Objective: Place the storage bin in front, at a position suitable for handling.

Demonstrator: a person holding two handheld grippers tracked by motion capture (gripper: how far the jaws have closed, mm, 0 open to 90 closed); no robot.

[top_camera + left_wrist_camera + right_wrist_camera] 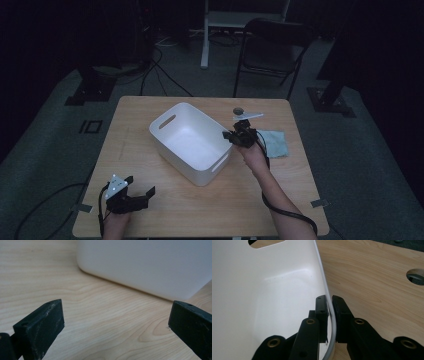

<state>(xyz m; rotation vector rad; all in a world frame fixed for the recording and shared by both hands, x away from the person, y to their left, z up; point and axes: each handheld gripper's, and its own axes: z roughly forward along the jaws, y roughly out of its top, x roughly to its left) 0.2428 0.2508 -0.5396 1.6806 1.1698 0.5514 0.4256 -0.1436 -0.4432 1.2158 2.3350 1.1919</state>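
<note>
Bin (192, 142) sits mid-tabletop (150, 210), angled. Right hand-held gripper (239, 134) is clenched on its right rim, one jaw inside the wall, one outside. Left hand-held gripper (134, 189) rests released near the front left edge, jaws apart, nothing between. Step in hand, likely: dragging or turning the bin by its rim. Next move calls for a steady pull, keeping the thin wall from slipping out.

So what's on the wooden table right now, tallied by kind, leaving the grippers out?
White plastic bin with cut-out handles: 1
Light blue cloth: 1
White flat tool: 1
Small dark round object, too small to identify: 1
Total: 4
</note>
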